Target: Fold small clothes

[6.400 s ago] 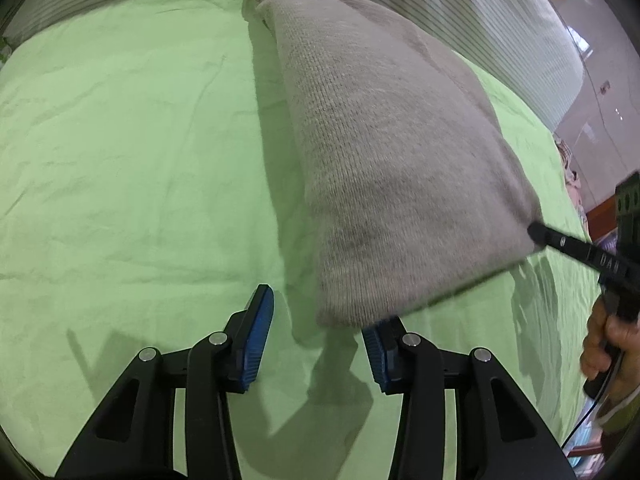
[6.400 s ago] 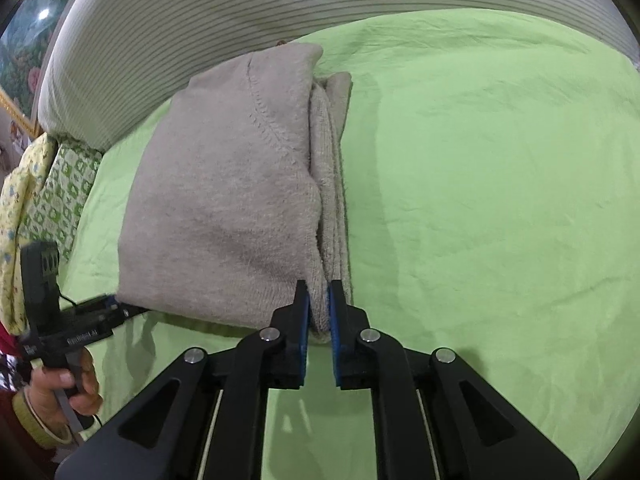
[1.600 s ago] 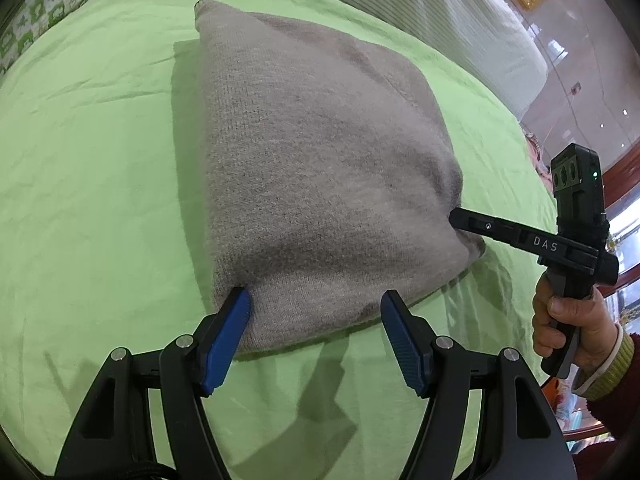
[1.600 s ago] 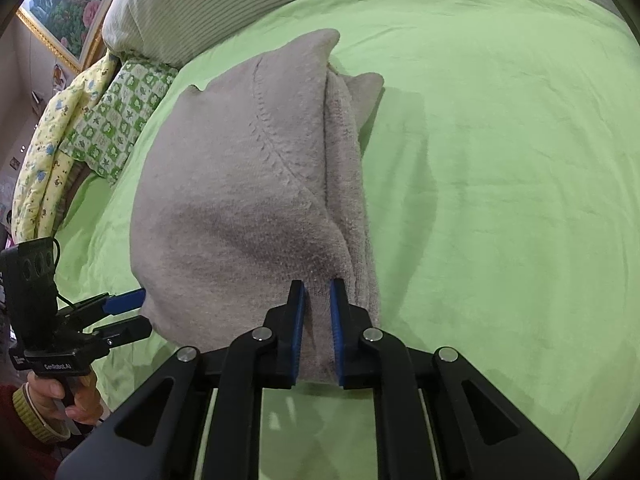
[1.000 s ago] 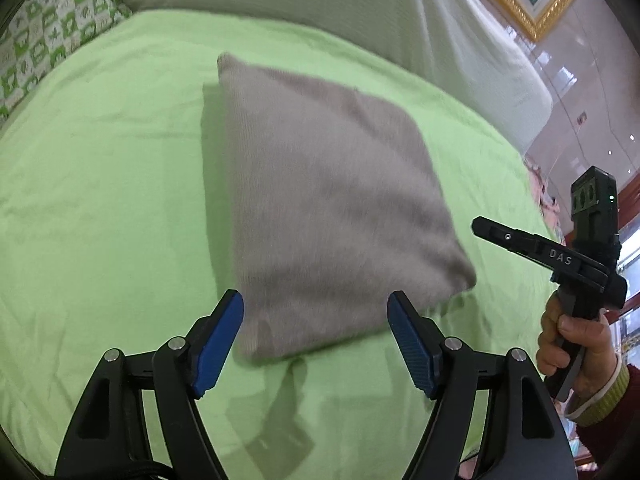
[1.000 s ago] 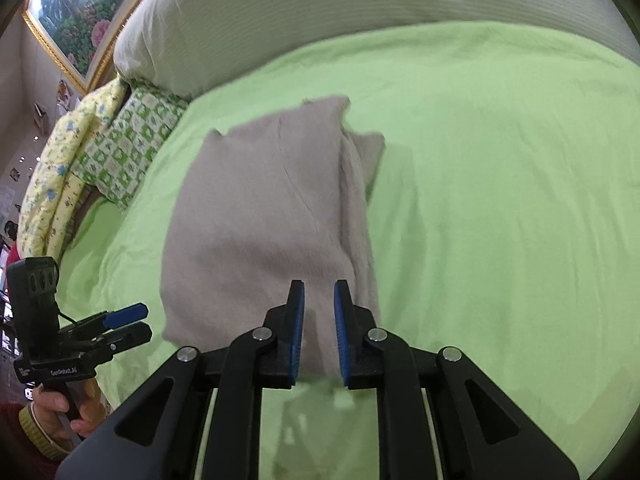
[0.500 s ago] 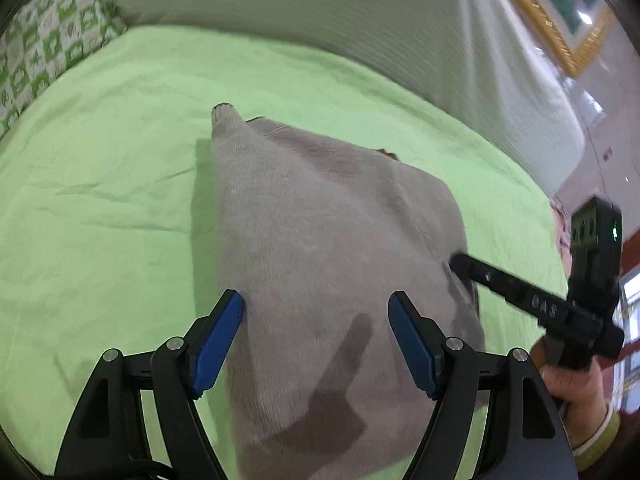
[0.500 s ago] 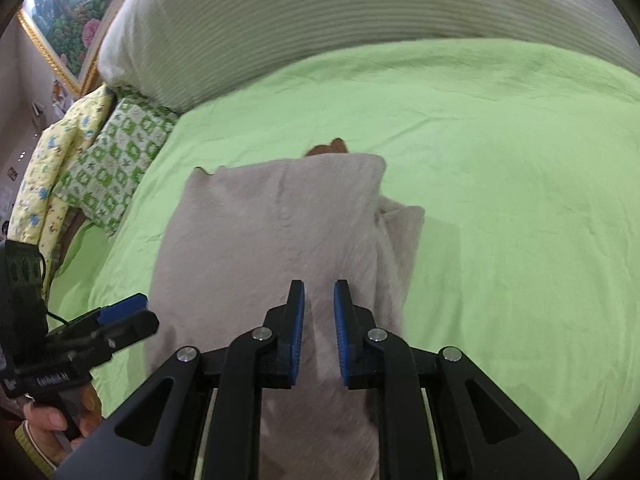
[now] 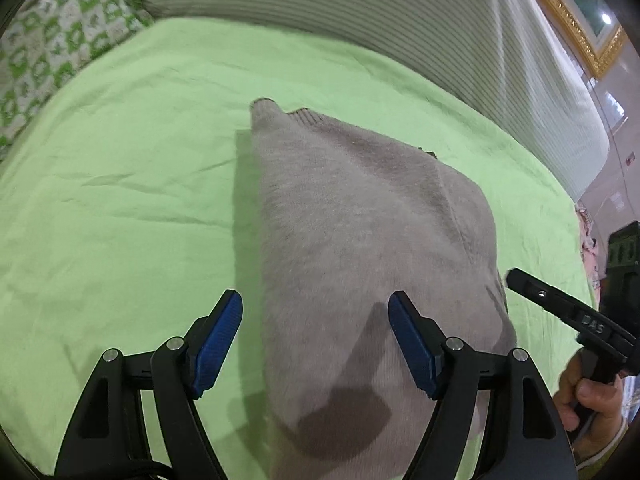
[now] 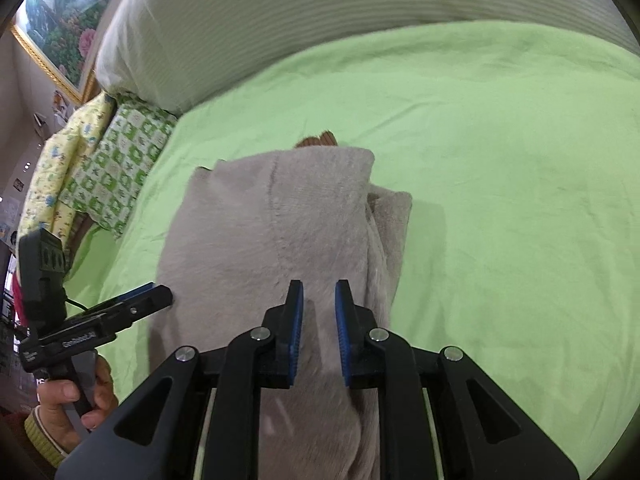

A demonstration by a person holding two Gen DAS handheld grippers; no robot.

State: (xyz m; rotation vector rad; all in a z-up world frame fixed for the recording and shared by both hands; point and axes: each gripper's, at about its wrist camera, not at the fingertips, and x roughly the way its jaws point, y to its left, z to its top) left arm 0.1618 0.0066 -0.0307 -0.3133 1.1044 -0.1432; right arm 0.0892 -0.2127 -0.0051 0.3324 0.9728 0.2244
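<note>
The gray sweater (image 9: 360, 248) lies folded on the bed (image 9: 120, 200). Left claw (image 9: 316, 340) is released wide; right claw (image 10: 319, 332) is slightly parted, holding nothing, ready to smooth.

Black grippers, blue-padded jaws, silver screws

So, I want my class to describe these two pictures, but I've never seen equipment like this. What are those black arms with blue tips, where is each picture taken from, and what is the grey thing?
Each picture comes from a camera mounted on a hand-held gripper, looking forward along its two black fingers with blue pads. A person holds one in each hand. The left gripper has its jaws wide apart; the right gripper shows a narrower gap. Each view also catches the other tool, held in a hand. Under both lies a folded grey knitted sweater on a green bedsheet. Neither gripper holds anything. Behind are a striped pillow and a green patterned quilt.
</note>
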